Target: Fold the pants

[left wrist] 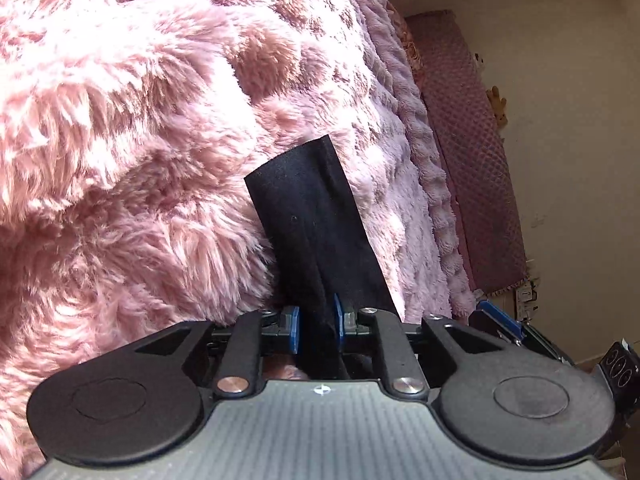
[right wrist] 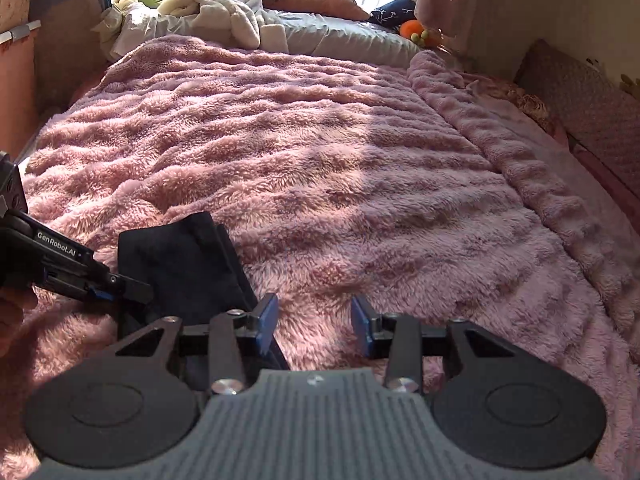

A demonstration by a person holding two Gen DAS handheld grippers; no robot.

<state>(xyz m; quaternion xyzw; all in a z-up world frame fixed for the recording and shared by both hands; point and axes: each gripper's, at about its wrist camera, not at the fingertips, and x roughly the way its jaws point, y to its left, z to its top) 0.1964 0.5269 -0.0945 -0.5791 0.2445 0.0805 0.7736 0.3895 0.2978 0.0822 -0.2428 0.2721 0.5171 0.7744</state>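
A fuzzy pink blanket (right wrist: 340, 152) covers the bed — black pants (left wrist: 316, 224) lie folded at seven o'clock, fabric between the left gripper (left wrist: 317, 322)'s barely parted pads, steadying it; the right gripper (right wrist: 314, 326) is spread, empty.

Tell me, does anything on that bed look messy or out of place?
Mostly the far end: white bedding lies crumpled in a heap by the window. The black pants sit folded on the pink blanket, with some cloth between the left tool fingers.

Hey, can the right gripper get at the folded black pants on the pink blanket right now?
Probably yes. The right gripper stands open over bare fluffy pink blanket, with the folded black cloth pants just beside its left finger. Only the left gripper crowds the far side.
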